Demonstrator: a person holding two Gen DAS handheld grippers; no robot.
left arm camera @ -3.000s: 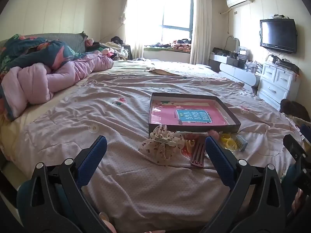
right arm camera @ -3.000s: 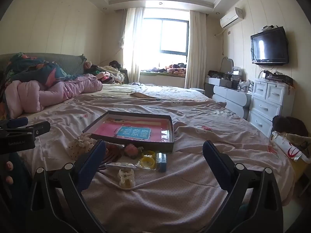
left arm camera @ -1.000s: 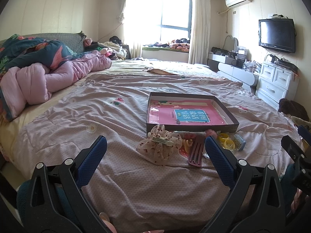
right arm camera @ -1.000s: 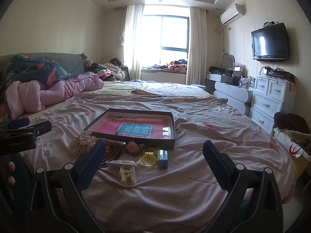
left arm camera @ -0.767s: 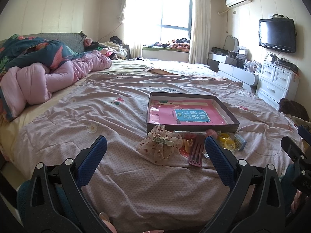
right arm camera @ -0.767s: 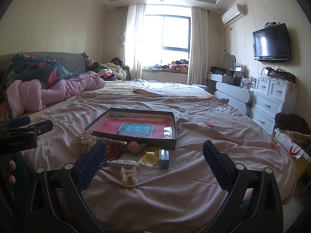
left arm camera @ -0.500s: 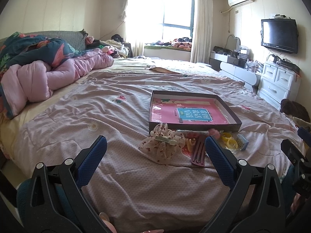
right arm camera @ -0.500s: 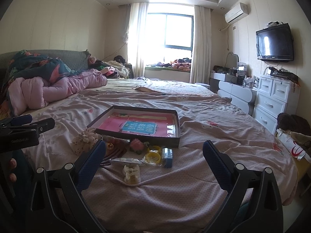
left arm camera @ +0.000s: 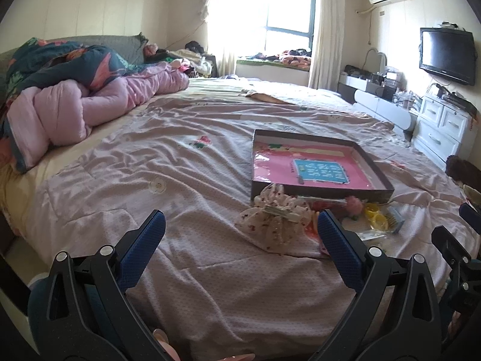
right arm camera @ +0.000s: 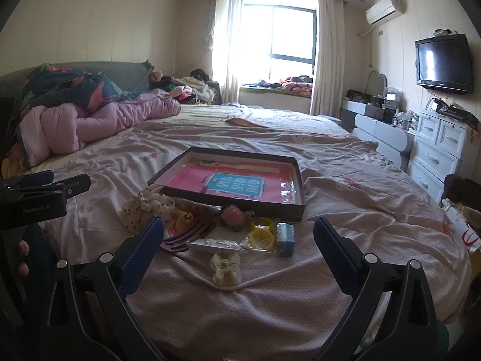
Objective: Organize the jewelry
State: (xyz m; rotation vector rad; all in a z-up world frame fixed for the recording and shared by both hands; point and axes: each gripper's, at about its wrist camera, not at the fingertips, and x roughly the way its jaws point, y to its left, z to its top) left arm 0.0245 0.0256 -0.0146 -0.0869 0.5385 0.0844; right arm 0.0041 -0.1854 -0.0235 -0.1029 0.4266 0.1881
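Observation:
A shallow dark box with a pink lining lies on the bed. Hair accessories lie in a pile at its near edge: a floral bow clip, a pink comb, a pink flower, yellow rings, a blue clip, a cream claw clip. My left gripper is open and empty, short of the bow clip. My right gripper is open and empty, with the claw clip between its fingers' line.
A pink quilt and a dark floral blanket are heaped at the bed's left. White drawers and a wall TV stand on the right. The left gripper shows at the left edge of the right wrist view.
Both grippers have moved forward towards the pile, which looks nearer and larger. Both stay open and empty. Nothing on the bed has moved.

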